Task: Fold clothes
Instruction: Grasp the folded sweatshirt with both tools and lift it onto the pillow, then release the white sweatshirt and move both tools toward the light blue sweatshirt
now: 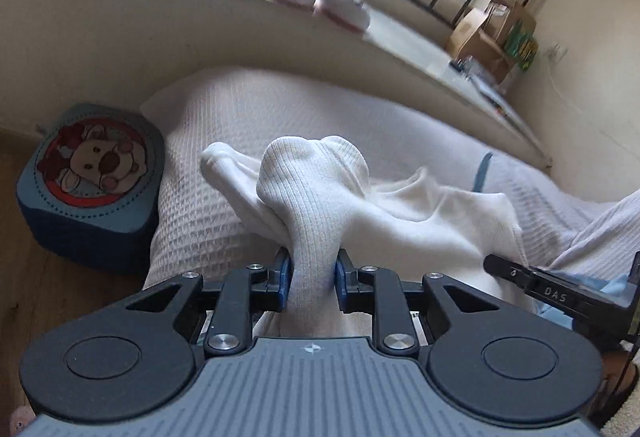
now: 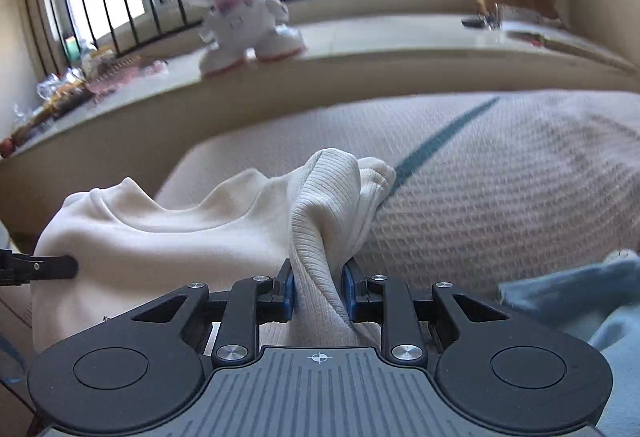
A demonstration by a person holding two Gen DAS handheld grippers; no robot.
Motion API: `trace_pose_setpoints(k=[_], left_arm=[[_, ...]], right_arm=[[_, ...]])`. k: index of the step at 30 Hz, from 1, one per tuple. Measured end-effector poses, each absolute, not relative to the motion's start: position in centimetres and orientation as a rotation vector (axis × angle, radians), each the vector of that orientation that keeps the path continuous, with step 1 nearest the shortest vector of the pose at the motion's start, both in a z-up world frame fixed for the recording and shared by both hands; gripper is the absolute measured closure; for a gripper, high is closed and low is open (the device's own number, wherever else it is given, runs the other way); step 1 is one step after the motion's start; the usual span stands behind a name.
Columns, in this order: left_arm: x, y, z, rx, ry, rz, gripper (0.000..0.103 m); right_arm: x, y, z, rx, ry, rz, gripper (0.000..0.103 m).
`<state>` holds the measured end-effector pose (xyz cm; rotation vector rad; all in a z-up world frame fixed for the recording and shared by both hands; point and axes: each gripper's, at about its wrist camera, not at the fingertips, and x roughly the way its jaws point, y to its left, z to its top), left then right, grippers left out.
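A white garment (image 1: 420, 213) with ribbed cuffs is held up over the bed between both grippers. My left gripper (image 1: 313, 279) is shut on one ribbed cuff (image 1: 316, 193), which bunches up above the blue pads. My right gripper (image 2: 319, 289) is shut on the other ribbed cuff (image 2: 326, 205); the smooth body of the garment (image 2: 152, 237) sags to its left. The right gripper's finger (image 1: 532, 285) shows at the right edge of the left wrist view, and the left gripper's finger (image 2: 40, 267) at the left edge of the right wrist view.
A waffle-weave bedspread (image 2: 500, 197) with a teal stripe covers the bed. A blue cartoon cushion (image 1: 92, 185) lies left of it on the wooden floor. A light blue cloth (image 2: 580, 301) lies at the right. A plush toy (image 2: 240, 5) and cardboard boxes (image 1: 492, 37) stand on the window ledge.
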<state>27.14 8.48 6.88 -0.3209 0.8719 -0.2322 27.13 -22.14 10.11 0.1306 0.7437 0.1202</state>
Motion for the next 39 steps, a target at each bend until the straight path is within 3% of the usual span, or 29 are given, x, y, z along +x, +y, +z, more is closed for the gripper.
trace_pose_setpoints(k=[1, 2, 4, 9, 13, 21, 32, 39], left_arm=[[27.6, 8.3, 5.7, -0.289, 0.893, -0.216, 0.073], [28.0, 8.2, 4.8, -0.256, 0.911, -0.196, 0.056], [28.7, 8.7, 3.3, -0.244, 0.957, -0.149, 0.034], [28.7, 10.6, 3.6, -0.347, 0.988, -0.146, 0.031], [25.4, 11.7, 6.7, -0.359, 0.957, -0.088, 0.031], [14.2, 12.5, 13.5, -0.227, 0.948, -0.048, 0.025], [0.6, 12.5, 12.3, -0.092, 1.027, -0.010, 0.024], [-2.7, 8.8, 11.8, -0.066, 1.008, -0.132, 0.024]], right_arm=[[27.3, -22.1, 9.2, 0.138, 0.768, 0.104, 0.078], [27.4, -22.1, 8.2, 0.146, 0.792, 0.087, 0.075], [27.9, -22.1, 7.5, 0.157, 0.801, 0.063, 0.068], [29.1, -21.5, 7.6, 0.076, 0.841, 0.014, 0.038], [26.7, -22.5, 9.9, 0.135, 0.811, 0.039, 0.038], [16.8, -23.3, 14.1, 0.123, 0.822, 0.221, 0.022], [-0.1, -27.2, 11.5, 0.162, 0.935, 0.163, 0.022], [-5.0, -29.3, 12.7, 0.206, 0.856, 0.073, 0.023]])
